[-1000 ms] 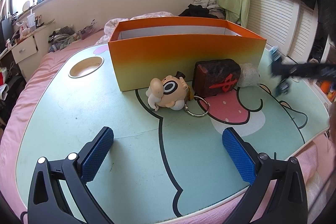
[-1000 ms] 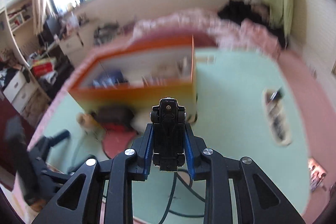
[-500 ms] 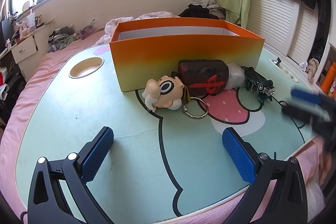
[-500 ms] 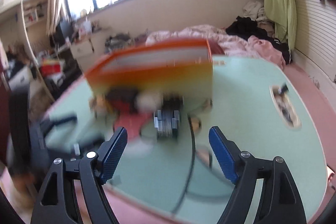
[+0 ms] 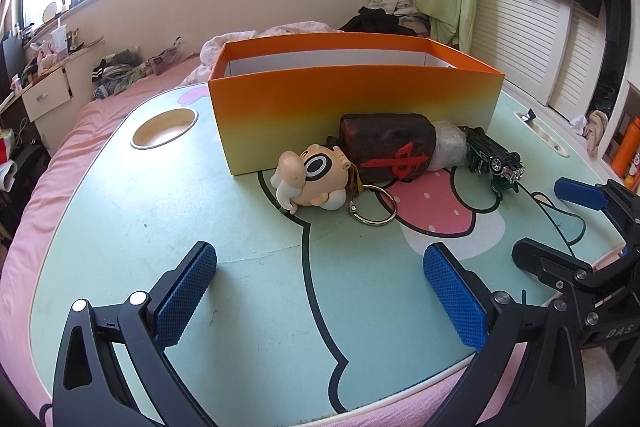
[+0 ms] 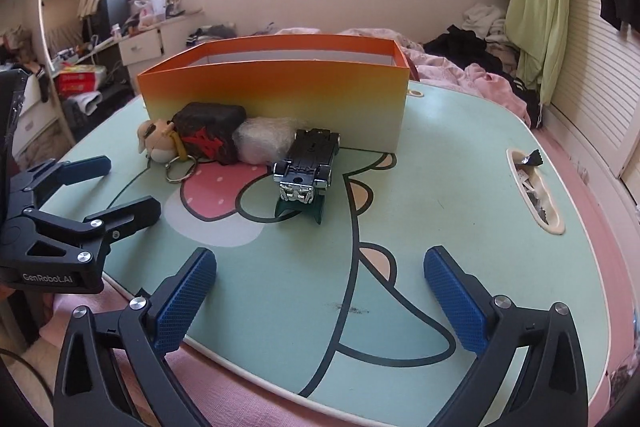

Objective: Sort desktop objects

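An orange box [image 5: 352, 95] [image 6: 276, 91] stands open-topped on the mint cartoon table [image 5: 240, 327]. Along its front wall lie a cartoon-head keychain [image 5: 312, 175] [image 6: 156, 139], a dark block with a red character [image 5: 388, 147] [image 6: 210, 135], a white fluffy ball [image 5: 448, 147] [image 6: 264, 139] and a toy car [image 5: 492, 159] [image 6: 308, 163], belly up. My left gripper [image 5: 320, 291] [image 6: 128, 187] hangs open over the near table, empty. My right gripper [image 6: 320, 295] [image 5: 548, 223] sits back from the car; its jaws are opening, with nothing between them.
A round cup recess [image 5: 164, 127] lies left of the box. A long slot [image 6: 532, 187] holding wrappers runs along the right side. Pink bedding [image 6: 248, 387] surrounds the table's near edge. An orange bottle [image 5: 628, 151] stands off the table at far right.
The right gripper let go of the toy car, which now lies by the box's right end, and drew back with its jaws spreading. The dark block tipped onto its side. The left gripper stayed put.
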Demonstrator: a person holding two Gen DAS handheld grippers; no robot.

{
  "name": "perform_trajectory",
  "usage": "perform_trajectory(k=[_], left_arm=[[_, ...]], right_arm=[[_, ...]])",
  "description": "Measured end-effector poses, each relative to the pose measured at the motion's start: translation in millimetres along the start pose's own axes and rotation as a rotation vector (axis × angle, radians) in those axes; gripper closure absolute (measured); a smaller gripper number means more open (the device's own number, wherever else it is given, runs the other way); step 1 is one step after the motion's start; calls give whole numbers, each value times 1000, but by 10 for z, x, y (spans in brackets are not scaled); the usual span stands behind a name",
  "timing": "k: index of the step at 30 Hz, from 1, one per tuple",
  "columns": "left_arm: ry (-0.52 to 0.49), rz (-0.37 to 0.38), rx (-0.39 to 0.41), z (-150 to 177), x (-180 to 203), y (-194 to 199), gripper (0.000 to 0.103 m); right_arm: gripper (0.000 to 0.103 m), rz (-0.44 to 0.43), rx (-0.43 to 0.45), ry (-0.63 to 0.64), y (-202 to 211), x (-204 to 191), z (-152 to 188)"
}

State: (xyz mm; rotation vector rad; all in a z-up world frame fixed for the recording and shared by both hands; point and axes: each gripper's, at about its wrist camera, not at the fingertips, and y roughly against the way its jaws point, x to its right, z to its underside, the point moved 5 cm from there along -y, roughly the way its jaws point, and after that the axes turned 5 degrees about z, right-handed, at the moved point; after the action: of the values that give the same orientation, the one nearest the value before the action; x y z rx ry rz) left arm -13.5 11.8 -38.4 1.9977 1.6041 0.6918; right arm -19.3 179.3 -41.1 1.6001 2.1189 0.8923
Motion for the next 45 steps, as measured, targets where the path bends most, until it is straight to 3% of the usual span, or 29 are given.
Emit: perform_trajectory(k=[14,16,18,21,23,25,28,30,32,34,38,39,40,41,45], left_arm=[[-1,-2,-4,5,-6,1,0],[7,-5,-7,-5,-11,68,11],[45,25,50,-151,-18,293,39],[31,54,173,-607,77,644,40],[-28,52,187,-901,215,695,40],[-65,119,109,-1243,401,492,40],[-34,192,-169,-1539,579,-221,40],[45,146,-305,-1619,532,-727,40],[83,75,-360,-1646,464,-1025,40],[94,60,-421,-1641,473,-1287,42],[147,76,-482,-1591,490,-1553,46],[151,83,-504,-1566,518,-1589,69],[121,29,-482,-1573,493,-1581,83],[104,12,-464,-1575,540,-1549,88],[147,136,-390,-1538,484,-1371,88]], right_arm=[[0,-3,1,-2,17,-6,0],[0,-4,2,-3,18,-13,0],[0,-7,1,-3,22,-27,6],[0,-6,1,-3,18,-40,2],[0,-6,1,-3,18,-33,4],[0,-7,1,-3,20,-37,5],[0,-6,2,-3,21,-40,5],[0,-7,2,-3,22,-41,5],[0,-5,1,-3,22,-45,5],[0,-9,2,-2,38,-56,3],[0,-10,2,-1,31,-84,-4],[0,-10,2,-1,28,-93,-7],[0,-11,1,-1,27,-92,-6],[0,-11,3,-1,27,-99,-9],[0,-11,3,-2,24,-108,-17]])
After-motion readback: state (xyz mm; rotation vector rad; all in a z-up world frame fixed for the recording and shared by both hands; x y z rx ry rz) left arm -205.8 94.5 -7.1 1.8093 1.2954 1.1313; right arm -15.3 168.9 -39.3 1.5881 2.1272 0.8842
